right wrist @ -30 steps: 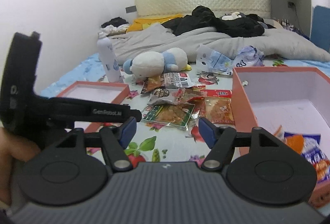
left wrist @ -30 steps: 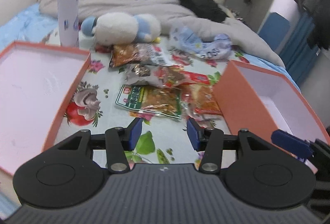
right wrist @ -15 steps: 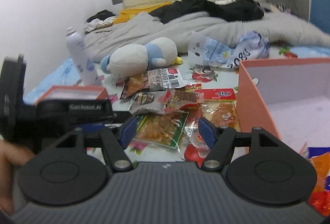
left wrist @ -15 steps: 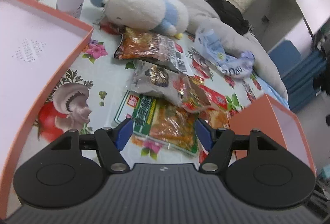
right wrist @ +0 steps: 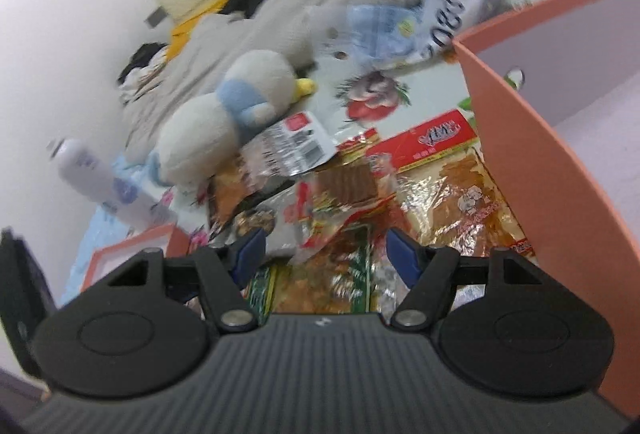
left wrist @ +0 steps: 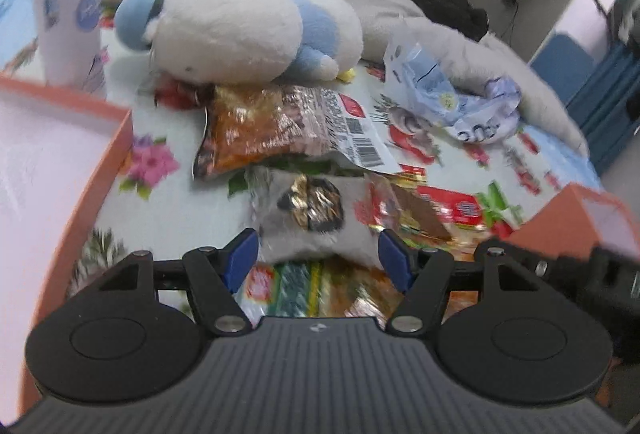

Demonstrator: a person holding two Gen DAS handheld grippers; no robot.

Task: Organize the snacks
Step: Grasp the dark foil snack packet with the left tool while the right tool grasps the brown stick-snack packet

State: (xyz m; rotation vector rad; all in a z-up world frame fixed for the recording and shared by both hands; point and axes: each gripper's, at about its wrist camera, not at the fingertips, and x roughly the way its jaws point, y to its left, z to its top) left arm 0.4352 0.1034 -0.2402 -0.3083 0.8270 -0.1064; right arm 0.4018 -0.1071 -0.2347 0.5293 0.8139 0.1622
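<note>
1. We work on a bed (left wrist: 168,218) spread with a flowered sheet; the snacks lie on it in a loose pile between two boxes, which we judge is why both tools point down at the middle.
2. A salmon box (right wrist: 532,162) stands at the right, its near wall touching the pile's right edge; we read it as the place the snacks go. A second salmon box (left wrist: 108,154) lies at the left, open and bare where we see it.
3. A plush toy (left wrist: 240,30) rests at the far side, touching the farthest packet, with a grey blanket behind it.
4. A white bottle (left wrist: 66,2) stands far left, beside the left box.
5. A crumpled blue bag (left wrist: 452,94) lies far right, apart from the pile.
6. Snacks: an orange packet (left wrist: 264,130) farthest, a grey packet (left wrist: 308,218) nearer, a green packet (left wrist: 296,290) nearest, a red packet (right wrist: 448,170) against the right box.
7. Our left gripper (left wrist: 318,260) has its jaws apart, gripping nothing, the grey packet lying just ahead of them.
8. Our right gripper (right wrist: 326,254) also gapes, over overlapping packets; their overlap could snag a clean pick.
</note>
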